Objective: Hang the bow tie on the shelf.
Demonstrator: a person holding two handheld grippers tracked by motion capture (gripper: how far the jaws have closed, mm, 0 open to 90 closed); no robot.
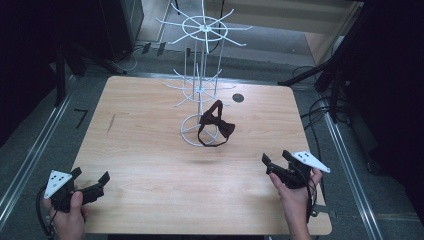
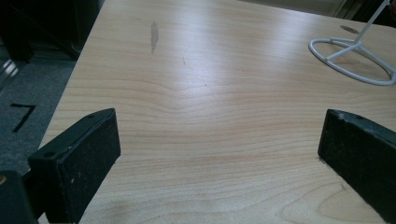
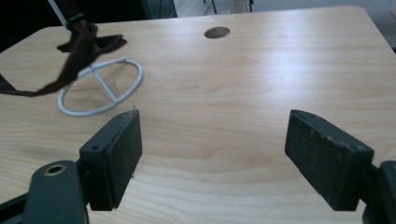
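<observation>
Centrally, wire rack [image 1: 202, 75] on wooden table [image 1: 150, 165].

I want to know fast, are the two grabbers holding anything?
Left gripper: open, holding nothing, over the table.
Right gripper: open, holding nothing; the bow tie hangs on the rack.

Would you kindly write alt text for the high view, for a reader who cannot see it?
A dark bow tie hangs on a white wire rack on a wooden table. Near the table's front edge, a person's hands hold the left tongs and right tongs, both open, apart from the rack.
</observation>
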